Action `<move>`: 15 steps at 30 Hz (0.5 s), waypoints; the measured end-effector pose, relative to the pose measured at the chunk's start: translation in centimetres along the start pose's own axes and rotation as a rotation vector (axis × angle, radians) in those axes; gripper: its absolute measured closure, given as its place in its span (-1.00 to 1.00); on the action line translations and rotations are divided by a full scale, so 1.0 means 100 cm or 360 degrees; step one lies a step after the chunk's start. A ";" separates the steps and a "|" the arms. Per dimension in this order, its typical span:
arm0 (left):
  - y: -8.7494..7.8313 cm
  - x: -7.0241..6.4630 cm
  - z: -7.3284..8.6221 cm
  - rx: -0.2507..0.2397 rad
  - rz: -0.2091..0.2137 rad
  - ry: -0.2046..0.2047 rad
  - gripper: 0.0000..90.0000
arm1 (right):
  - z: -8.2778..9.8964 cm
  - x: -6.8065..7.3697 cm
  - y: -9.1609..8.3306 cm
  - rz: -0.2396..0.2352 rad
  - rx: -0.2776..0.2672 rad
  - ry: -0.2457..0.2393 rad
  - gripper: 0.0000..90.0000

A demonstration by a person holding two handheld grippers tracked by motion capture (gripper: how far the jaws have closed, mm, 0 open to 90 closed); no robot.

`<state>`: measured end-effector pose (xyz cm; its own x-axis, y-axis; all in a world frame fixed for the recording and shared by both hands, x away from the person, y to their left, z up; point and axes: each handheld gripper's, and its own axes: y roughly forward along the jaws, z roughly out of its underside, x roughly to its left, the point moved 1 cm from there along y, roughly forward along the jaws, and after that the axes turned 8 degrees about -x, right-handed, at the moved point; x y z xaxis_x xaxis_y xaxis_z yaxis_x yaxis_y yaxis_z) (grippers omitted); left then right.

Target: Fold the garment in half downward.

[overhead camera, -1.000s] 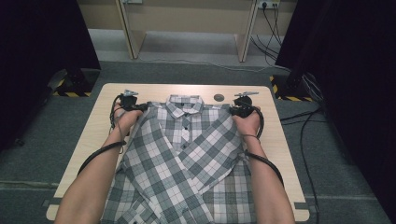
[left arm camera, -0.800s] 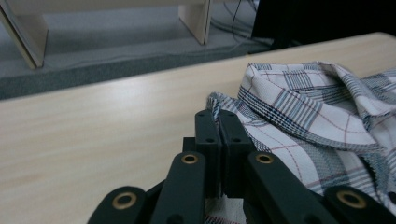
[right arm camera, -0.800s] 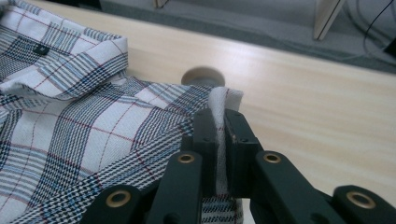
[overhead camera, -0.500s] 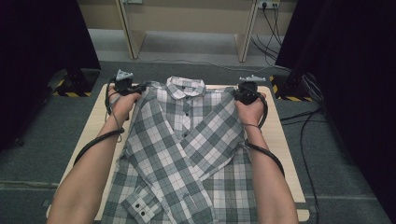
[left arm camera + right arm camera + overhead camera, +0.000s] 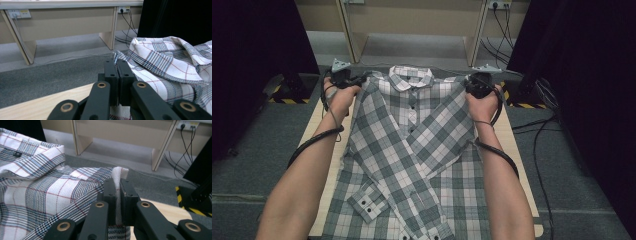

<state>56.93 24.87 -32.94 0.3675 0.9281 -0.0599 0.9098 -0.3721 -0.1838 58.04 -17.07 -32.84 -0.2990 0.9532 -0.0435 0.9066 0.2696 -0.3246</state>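
You hold a grey, white and red checked cotton shirt with a pale collar (image 5: 412, 77) by its two shoulders, one hand-held black gripper at each. Your left gripper (image 5: 353, 80) is pressed together on a fold of cloth at the shoulder seam; in the left gripper view its jaws meet with fabric pinched at their tips (image 5: 117, 62). Your right gripper (image 5: 472, 86) is likewise clamped on the other shoulder, and in the right gripper view a white hem sticks up between the closed jaws (image 5: 117, 180). Gripping at both shoulders keeps the shirt spread wide and level, so the weight of the cloth pulls it flat instead of bunching. The upper part is raised off the light wooden table (image 5: 507, 135), while the body drapes down toward you and the hem lies near the table's front edge. Both sleeves are crossed over the front, with a buttoned cuff (image 5: 368, 202) resting low on the left, so the garment looks part-way through being folded or straightened. Grey carpet (image 5: 257, 145) surrounds the table.
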 end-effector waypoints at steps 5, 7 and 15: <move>-0.001 -0.001 -0.014 -0.0037 -0.0006 0.0007 0.94 | -0.015 0.000 -0.004 0.0007 -0.0040 0.0006 0.89; -0.002 -0.001 -0.019 -0.0051 -0.0010 0.0012 0.94 | -0.020 -0.001 -0.005 0.0014 -0.0055 0.0006 0.89; -0.002 -0.004 -0.042 -0.0086 0.0003 0.0018 0.94 | -0.039 -0.004 -0.009 0.0046 -0.0096 0.0016 0.89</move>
<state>57.36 24.51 -28.78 0.3709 0.9273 -0.0492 0.9181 -0.3742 -0.1307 58.51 -17.20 -28.81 -0.2698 0.9620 -0.0425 0.9312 0.2494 -0.2659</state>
